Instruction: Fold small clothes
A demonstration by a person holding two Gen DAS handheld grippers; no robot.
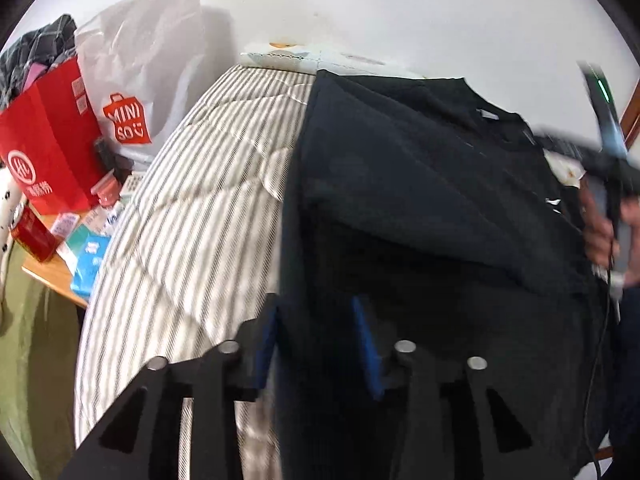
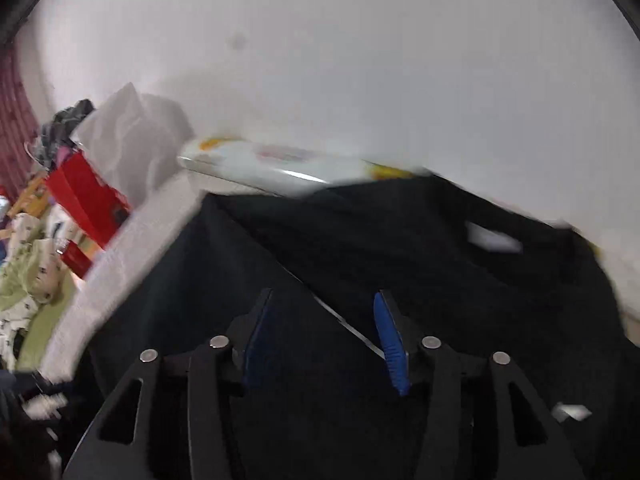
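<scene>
**Both tools wide, shirt on mattress**

My left tool (image 1: 316,340) and right tool (image 2: 324,336) both have fingers spread apart, over the black cotton T-shirt (image 1: 420,200). It lies across the grey-striped quilted mattress (image 1: 192,216), frame centre-right. Views blurred.

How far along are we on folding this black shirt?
Early. Done: the black shirt is spread on the striped mattress, collar tag visible at the far end. In hand: both grippers are open, the left gripper over the shirt's left edge, the right gripper over its middle; neither grips fabric that I can see. Left: no completed fold shows, so all folds remain. Blur limits certainty.
</scene>
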